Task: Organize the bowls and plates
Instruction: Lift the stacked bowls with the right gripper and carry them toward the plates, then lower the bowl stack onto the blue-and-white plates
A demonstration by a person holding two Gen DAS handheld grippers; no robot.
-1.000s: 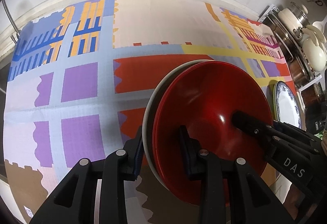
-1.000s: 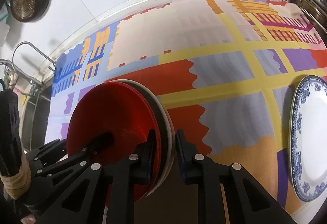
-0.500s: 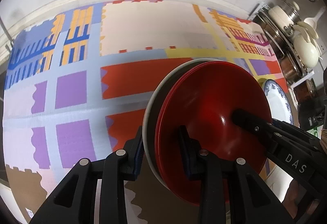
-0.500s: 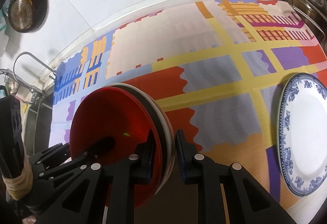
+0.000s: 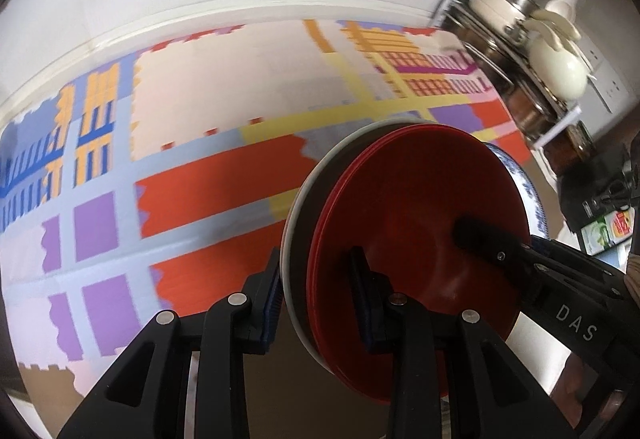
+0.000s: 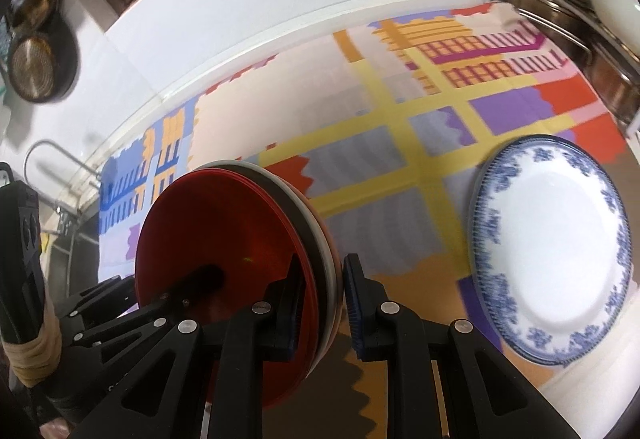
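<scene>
1. Kitchen counter (image 6: 400,207) under a patterned mat (image 5: 200,179), white wall behind, pot rack (image 5: 532,79) at the right end.
2. Stack of bowls (image 5: 420,239) held in the air over the middle of the counter: left gripper (image 5: 316,303) nearly closed on one side of the rim, right gripper (image 6: 320,303) nearly closed on the opposite side.
3. Blue-patterned plate (image 6: 560,251) flat near the right edge.
4. Risk: stack tilted almost on edge, so the nested bowls could slide apart if either grip loosens.
5. Risk: hands pulling apart unevenly could twist the rim free.
6. Risk: hard landing on the plate could chip it.
7. Count: two grippers, one plate; stack shows at least two red rims plus one dark-and-white bowl behind; exact number not clear.
</scene>
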